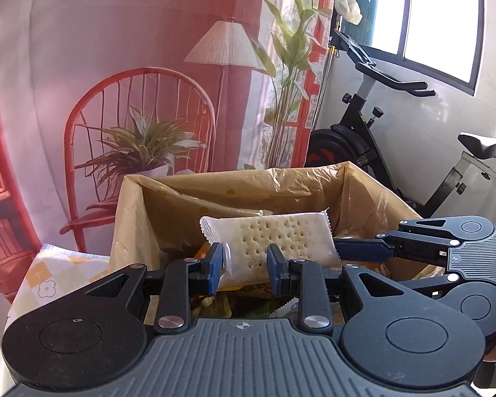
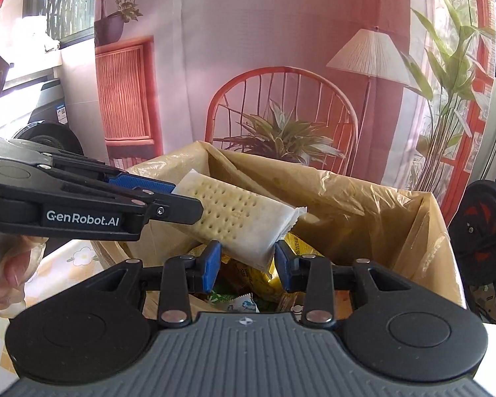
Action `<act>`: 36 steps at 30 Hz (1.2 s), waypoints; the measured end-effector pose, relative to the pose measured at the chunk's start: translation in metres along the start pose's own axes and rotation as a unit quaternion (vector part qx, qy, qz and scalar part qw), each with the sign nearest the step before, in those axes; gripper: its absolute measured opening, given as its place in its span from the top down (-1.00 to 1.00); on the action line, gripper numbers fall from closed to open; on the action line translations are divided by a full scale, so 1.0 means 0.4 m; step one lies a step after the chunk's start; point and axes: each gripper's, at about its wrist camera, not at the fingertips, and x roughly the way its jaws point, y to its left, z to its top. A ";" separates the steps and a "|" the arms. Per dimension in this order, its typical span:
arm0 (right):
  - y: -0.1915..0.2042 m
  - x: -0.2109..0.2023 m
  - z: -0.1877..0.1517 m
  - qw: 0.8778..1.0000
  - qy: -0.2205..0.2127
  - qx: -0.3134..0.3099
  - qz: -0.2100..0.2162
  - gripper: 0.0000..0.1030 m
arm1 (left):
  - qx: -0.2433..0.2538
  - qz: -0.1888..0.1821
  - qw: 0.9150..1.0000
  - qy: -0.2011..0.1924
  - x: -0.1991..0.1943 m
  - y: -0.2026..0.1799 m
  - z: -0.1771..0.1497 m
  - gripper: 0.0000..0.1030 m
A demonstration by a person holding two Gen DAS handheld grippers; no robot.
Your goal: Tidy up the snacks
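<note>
- Left gripper [image 1: 244, 264] and right gripper [image 2: 248, 264] each clenched one end of the cracker packet [image 1: 268, 241] above the lined box [image 1: 363, 198].
- I feared uneven pulling would snap the crackers or tear the wrapper.

1. Cracker packet [image 1: 268, 241]: clear wrapper with crimped ends, a pale dotted cracker inside, held aloft, slightly tilted, above the box.
2. Cardboard box [image 1: 135, 218]: open, plastic-lined, holding assorted snack packets [image 2: 248, 278].
</note>
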 end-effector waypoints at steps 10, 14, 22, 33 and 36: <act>-0.009 -0.009 -0.014 1.000 0.008 0.016 -0.022 0.12 | 0.010 0.035 0.999 -0.006 -0.025 0.014 -0.005 0.35; -0.021 -0.043 -0.012 0.999 -0.007 0.034 -0.040 -0.29 | 0.016 0.058 0.998 -0.033 -0.073 0.001 0.005 -0.15; -0.019 -0.146 0.010 0.995 -0.055 0.070 -0.055 -0.96 | 0.017 0.093 0.993 -0.076 -0.197 -0.025 0.025 -0.69; 0.043 -0.306 0.033 0.987 -0.102 0.085 -0.093 -0.99 | -0.006 0.160 0.982 -0.101 -0.375 -0.067 0.034 -0.75; 0.059 -0.345 0.031 0.985 -0.112 0.088 -0.098 -0.99 | -0.007 0.165 0.980 -0.114 -0.426 -0.076 0.019 -0.76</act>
